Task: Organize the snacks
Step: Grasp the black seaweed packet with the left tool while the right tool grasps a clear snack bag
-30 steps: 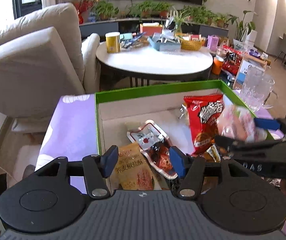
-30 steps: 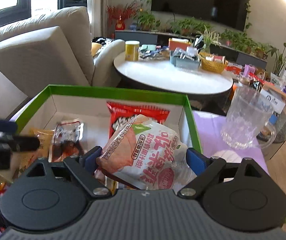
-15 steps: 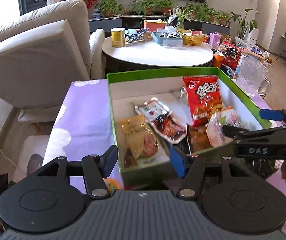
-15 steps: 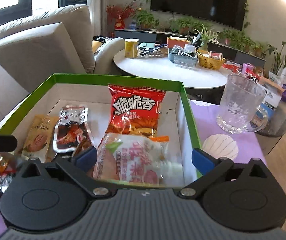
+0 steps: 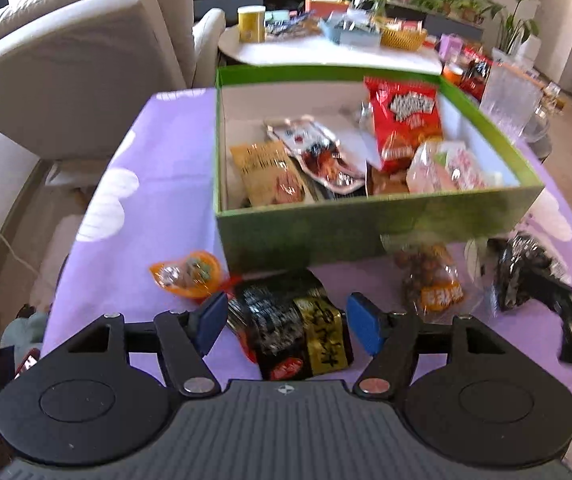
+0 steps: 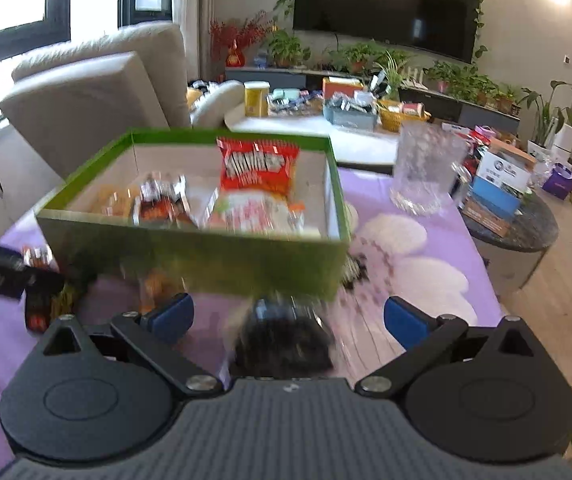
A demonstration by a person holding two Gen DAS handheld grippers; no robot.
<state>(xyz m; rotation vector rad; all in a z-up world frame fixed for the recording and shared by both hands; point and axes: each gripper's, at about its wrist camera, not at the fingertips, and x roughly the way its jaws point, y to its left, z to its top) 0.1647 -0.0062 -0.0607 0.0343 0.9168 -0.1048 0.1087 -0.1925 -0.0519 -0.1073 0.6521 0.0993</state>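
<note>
A green box (image 5: 377, 228) on the purple tablecloth holds a red chip bag (image 5: 405, 120), a pink-white bag (image 5: 449, 168), a yellow packet (image 5: 266, 176) and a silver-red packet (image 5: 317, 152). My left gripper (image 5: 286, 318) is open, with a black-and-gold packet (image 5: 293, 320) lying between its fingers on the cloth. An orange packet (image 5: 188, 274), a nut packet (image 5: 429, 276) and a black packet (image 5: 521, 272) lie in front of the box. My right gripper (image 6: 286, 316) is open over a blurred black packet (image 6: 282, 340). The box (image 6: 194, 256) also shows in the right wrist view.
A glass mug (image 6: 425, 168) stands on the cloth to the right of the box. A beige armchair (image 5: 74, 64) is at the left. A round white table (image 5: 325, 50) with clutter stands behind the box. A dark side table (image 6: 517, 224) with boxes is at the right.
Both grippers have pulled back from the box and lowered toward the cloth. The right gripper let go of the pink-white bag, which now lies in the box. Both now hover at loose packets.
</note>
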